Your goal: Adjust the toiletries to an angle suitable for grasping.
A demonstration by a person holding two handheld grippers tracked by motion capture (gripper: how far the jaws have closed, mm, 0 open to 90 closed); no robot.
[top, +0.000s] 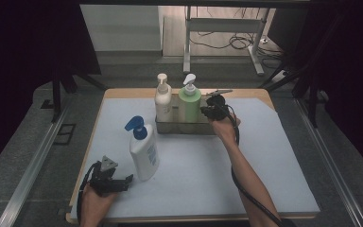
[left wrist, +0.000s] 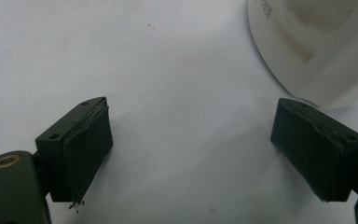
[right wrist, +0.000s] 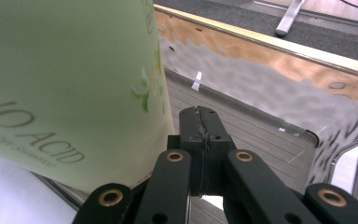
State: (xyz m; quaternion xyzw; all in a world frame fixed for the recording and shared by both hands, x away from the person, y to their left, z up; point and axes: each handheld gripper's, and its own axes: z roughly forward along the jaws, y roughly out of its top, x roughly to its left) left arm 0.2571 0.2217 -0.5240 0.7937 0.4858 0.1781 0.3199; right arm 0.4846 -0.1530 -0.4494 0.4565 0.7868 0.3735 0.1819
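1. Right tongs: jaws pressed together with nothing between them, their tips at the rim of the metal tray, just beside the green pump bottle; the right gripper view places the bottle wall at 10 o'clock of the closed tips.
2. Green pump bottle: upright in the tray at the 12 o'clock side of the worktop, beside the cream pump bottle at its 9 o'clock.
3. Left tongs: jaws spread, empty, low over the worktop at 7 o'clock; the white bottle with the blue pump stands just beside them, its base at 1 o'clock in the left gripper view.
4. Hazard, right side: closed tips pushed sideways would likely tilt the green bottle against its neighbour, or shift the tray.
5. Hazard, left side: a sweep of the spread jaws could topple the tall, freestanding white bottle.
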